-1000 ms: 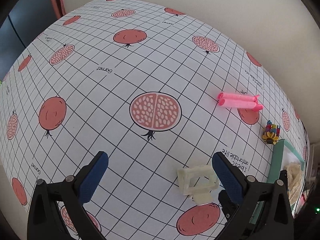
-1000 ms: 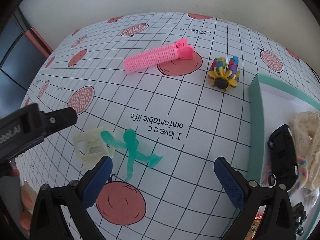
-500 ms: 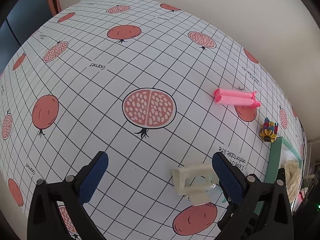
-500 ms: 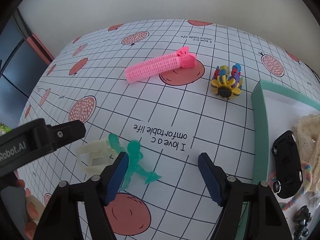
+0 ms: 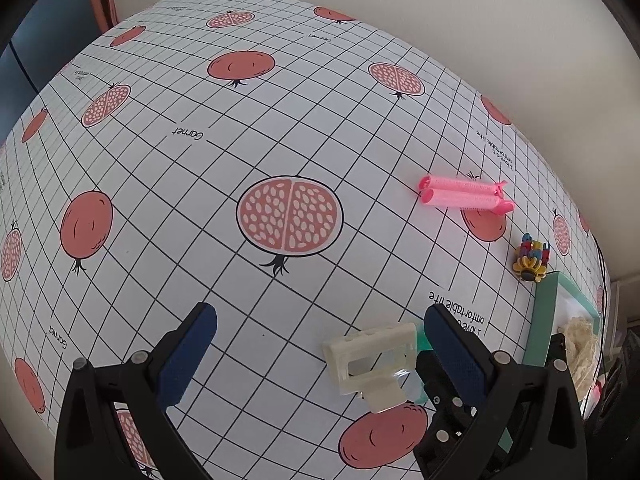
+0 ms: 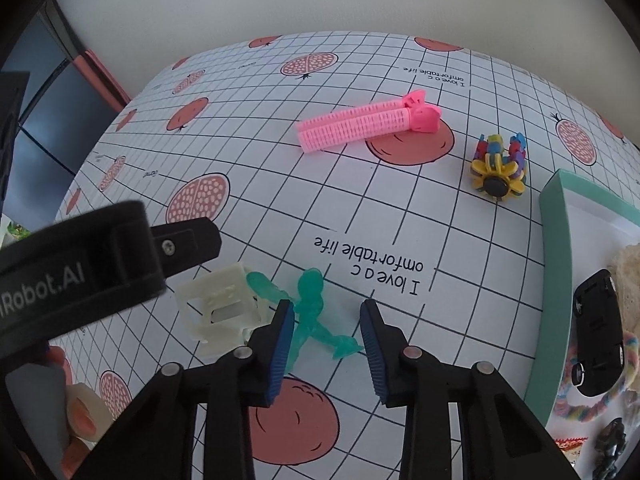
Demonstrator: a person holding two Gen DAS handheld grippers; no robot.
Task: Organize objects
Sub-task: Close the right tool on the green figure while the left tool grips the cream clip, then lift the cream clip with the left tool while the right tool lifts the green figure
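Left wrist view: the left gripper point(image 5: 320, 336) stands wide with nothing between its blue pads; one cream plastic frame piece point(image 5: 374, 360) lies just inside its right finger; one pink double hair roller point(image 5: 464, 196) lies far ahead to the right, long axis crosswise.

Right wrist view: the right gripper point(image 6: 326, 326) has just been closing, jaws now narrow around one translucent green plastic figure point(image 6: 314, 314), which lies flat with its head away from the gripper, legs toward it; its left pad touches the figure; one multicoloured flower-shaped toy point(image 6: 498, 168) sits ahead right; one teal-rimmed tray point(image 6: 550, 220) lies right.
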